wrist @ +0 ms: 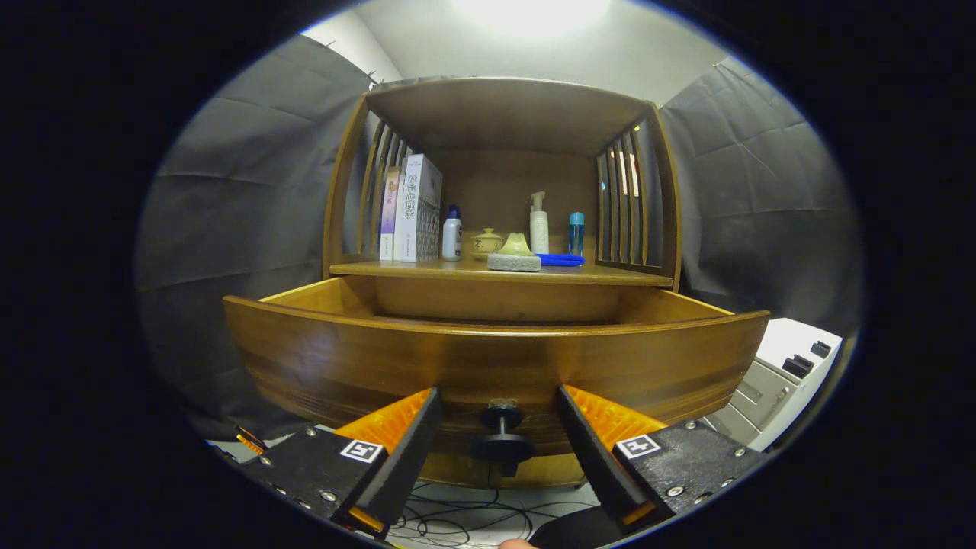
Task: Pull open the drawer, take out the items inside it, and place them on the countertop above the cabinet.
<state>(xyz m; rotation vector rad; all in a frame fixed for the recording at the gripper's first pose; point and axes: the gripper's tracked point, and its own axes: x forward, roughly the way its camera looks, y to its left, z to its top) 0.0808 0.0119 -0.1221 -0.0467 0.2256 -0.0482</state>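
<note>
The drawer (496, 358) front is a warm honey-brown wood with darker streaks of grain running across it, and its knob (501, 435) is black. The cabinet (503, 114) above has the same brown finish, with slatted sides. On the bench (610, 276) stand a white book (417, 207) with dark lettering and a purple-and-white book (390, 213). Near them are a white bottle (452, 233) with a blue cap, a cream lidded pot (486, 242), a white pump bottle (539, 223), a clear blue bottle (576, 232), a bright blue cloth (560, 259) and a speckled grey block (513, 261) under a pale yellow-green piece. The claw (499, 427) carries small black-and-white square markers.
</note>
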